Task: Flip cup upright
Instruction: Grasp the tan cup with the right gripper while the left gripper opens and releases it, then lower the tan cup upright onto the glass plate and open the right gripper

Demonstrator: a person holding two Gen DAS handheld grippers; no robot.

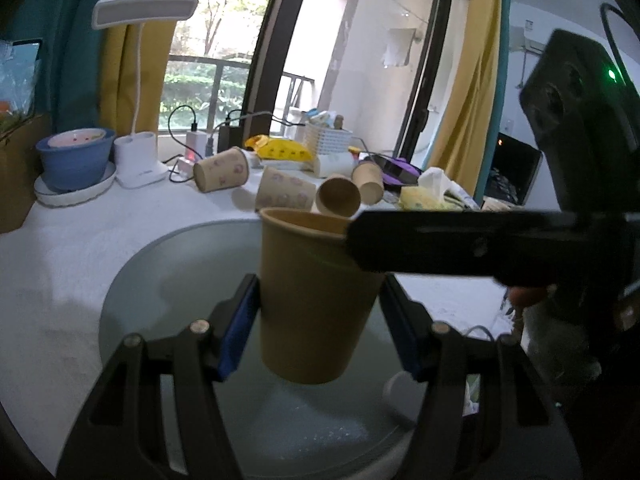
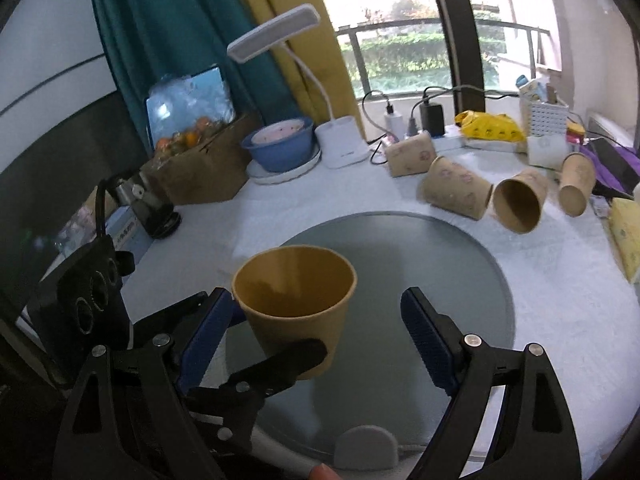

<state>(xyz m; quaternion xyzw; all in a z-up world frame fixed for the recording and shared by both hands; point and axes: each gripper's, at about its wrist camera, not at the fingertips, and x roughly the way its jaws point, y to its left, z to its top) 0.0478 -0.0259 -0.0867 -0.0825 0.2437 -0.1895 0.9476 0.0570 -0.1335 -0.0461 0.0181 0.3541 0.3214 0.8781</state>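
Left gripper [image 1: 318,316] around smooth tapered paper cup [image 1: 316,300]

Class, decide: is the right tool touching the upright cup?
Apart. The right wrist view shows the right tool open, with clear gaps between its blue pads and the cup; the left tool holds it.

Black gripper [image 1: 318,322] frames; blue pads [image 2: 426,336]; silver screws [image 1: 200,326].

Behind the white table [image 2: 560,320]: yellow curtain [image 1: 124,60], teal curtain [image 2: 160,32], window [image 2: 400,20] bright with daylight.
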